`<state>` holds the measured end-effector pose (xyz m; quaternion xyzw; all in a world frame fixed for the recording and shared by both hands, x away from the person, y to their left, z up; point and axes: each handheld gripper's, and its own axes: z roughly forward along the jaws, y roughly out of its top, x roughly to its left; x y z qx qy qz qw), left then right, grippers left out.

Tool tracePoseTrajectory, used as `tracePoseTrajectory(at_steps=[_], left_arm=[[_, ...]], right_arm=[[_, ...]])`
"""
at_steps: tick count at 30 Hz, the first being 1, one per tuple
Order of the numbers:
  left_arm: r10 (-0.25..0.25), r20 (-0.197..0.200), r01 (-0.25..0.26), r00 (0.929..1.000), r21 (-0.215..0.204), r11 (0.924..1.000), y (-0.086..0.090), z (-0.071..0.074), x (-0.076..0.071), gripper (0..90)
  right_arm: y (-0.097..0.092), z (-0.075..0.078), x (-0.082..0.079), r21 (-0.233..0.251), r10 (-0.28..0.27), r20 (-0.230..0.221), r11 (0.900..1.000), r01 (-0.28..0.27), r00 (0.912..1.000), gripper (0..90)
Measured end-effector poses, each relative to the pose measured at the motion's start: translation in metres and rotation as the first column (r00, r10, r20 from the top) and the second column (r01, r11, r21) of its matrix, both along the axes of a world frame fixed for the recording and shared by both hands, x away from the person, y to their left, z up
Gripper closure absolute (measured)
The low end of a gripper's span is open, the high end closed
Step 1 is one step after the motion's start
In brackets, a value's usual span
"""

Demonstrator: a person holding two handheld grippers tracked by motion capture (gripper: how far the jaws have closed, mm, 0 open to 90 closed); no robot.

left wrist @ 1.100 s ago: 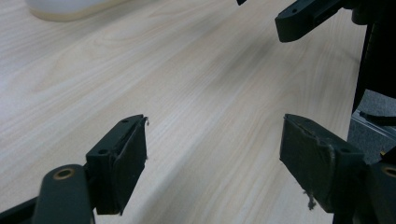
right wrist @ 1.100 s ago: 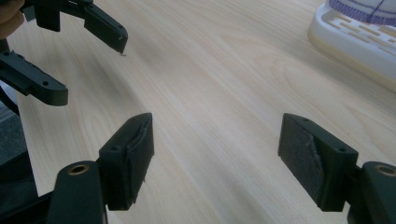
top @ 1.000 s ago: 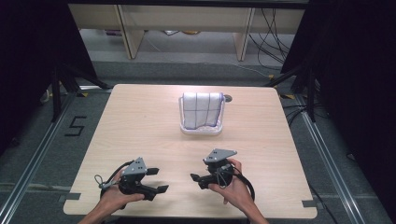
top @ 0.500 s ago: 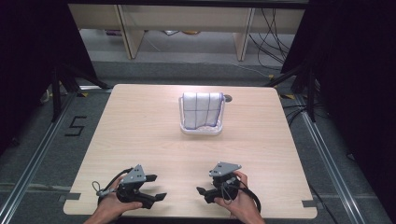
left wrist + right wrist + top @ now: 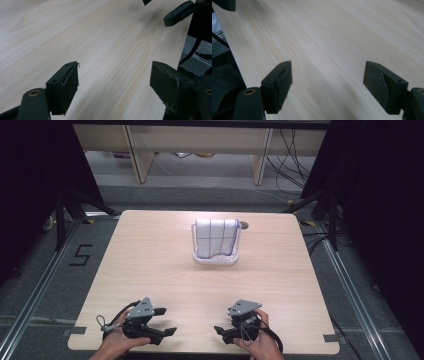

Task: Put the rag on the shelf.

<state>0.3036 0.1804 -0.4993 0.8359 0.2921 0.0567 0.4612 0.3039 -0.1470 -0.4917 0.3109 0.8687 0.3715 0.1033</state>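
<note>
Both grippers, left (image 5: 161, 321) and right (image 5: 223, 334), hold flat black fingers wide apart, gripping nothing, over the smooth pale woodgrain bench (image 5: 165, 265)

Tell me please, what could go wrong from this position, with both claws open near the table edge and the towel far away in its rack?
1. Both the left claw and the right claw sit low at the near edge of the table; an edge could catch a jaw or cable.
2. The towel hangs loosely over a light white rack; pulling it with one claw may drag or tip the rack.
3. The claws point toward each other and might collide.
</note>
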Motion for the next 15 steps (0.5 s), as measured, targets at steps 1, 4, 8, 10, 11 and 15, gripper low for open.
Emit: tracePoseTrajectory(at_steps=[1,4,8,10,11,15], left_arm=[[0.005,-0.002,-0.005,1.0,-0.002,1.0,-0.0001,-0.0002,-0.0002,22.5],[-0.019,0.007,0.019,0.9998,0.022,0.9996,0.0016,-0.0003,0.0024,22.5],[0.001,0.003,-0.001,1.0,0.014,0.9999,0.0014,-0.0024,0.0033,22.5],[-0.001,0.006,0.0,1.0,0.022,0.9998,0.0028,-0.0025,0.0045,22.5],[0.007,-0.001,-0.007,1.0,0.023,0.9997,0.0032,-0.0022,0.0047,22.5],[0.024,-0.001,-0.024,0.9997,0.02,0.9995,0.0074,-0.0042,0.0092,22.5]], right_arm=[[-0.0002,0.0003,0.0007,-0.004,0.012,0.004,0.9999,-0.012,0.9999,24.4],[-0.0004,0.0013,-0.0005,0.001,-0.016,0.001,0.9999,0.016,0.9999,24.4],[-0.0025,0.0023,0.0004,-0.012,-0.011,-0.002,0.9999,0.011,0.9999,24.3],[-0.0028,0.0024,0.0008,-0.01,-0.01,-0.008,0.9999,0.01,0.9999,24.4],[-0.0031,0.0025,0.0009,-0.009,-0.008,-0.008,0.9999,0.008,0.9999,24.4],[-0.0038,0.002,0.0017,-0.014,-0.009,0.0,0.9999,0.009,1.0,24.2]])
